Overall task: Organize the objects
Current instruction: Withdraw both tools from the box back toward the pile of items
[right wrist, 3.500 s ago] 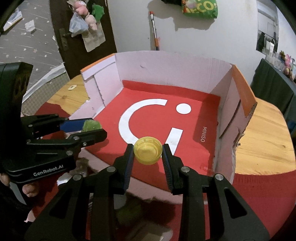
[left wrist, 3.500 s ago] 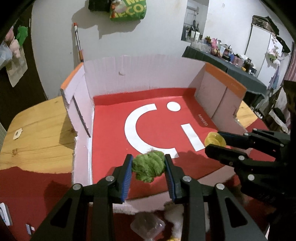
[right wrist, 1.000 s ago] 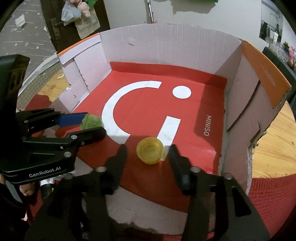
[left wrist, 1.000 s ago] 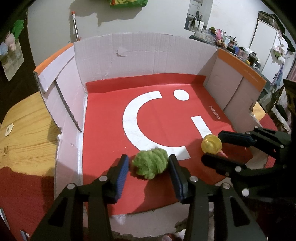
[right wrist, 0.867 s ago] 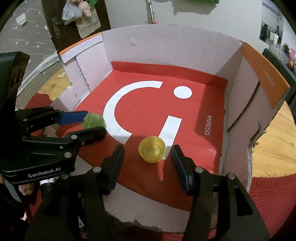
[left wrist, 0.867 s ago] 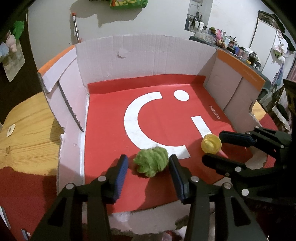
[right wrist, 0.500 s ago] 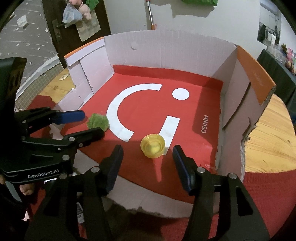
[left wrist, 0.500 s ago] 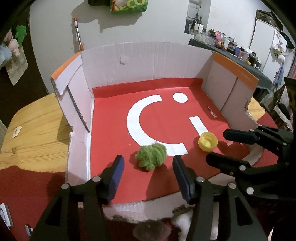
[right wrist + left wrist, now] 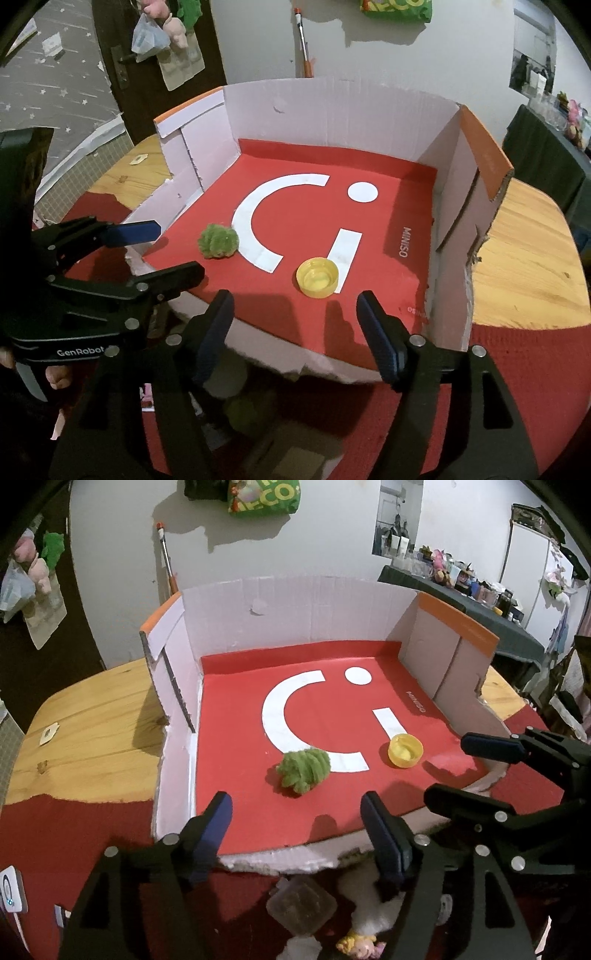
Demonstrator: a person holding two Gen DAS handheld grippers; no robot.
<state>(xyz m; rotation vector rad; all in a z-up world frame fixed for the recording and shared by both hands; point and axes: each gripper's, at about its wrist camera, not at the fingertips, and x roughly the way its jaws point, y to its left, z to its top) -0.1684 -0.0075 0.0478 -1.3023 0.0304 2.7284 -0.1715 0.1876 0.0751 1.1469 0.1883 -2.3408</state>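
Both toys down in the cardboard box (image 9: 317,602), both grippers empty!

Left gripper (image 9: 295,830) and right gripper (image 9: 295,325): fingers spreading wider, nothing between them. The fuzzy green plush (image 9: 303,770) sits on the red floor near the front edge; the yellow bottle cap (image 9: 317,277) lies open side up to its right. Only the left view shows the clear plastic cube (image 9: 301,908) below; only the right shows a person's fingertips (image 9: 55,376).

Green plush (image 9: 303,771), yellow cap (image 9: 317,277) released into box (image 9: 295,602); jaws opening, withdrawn.
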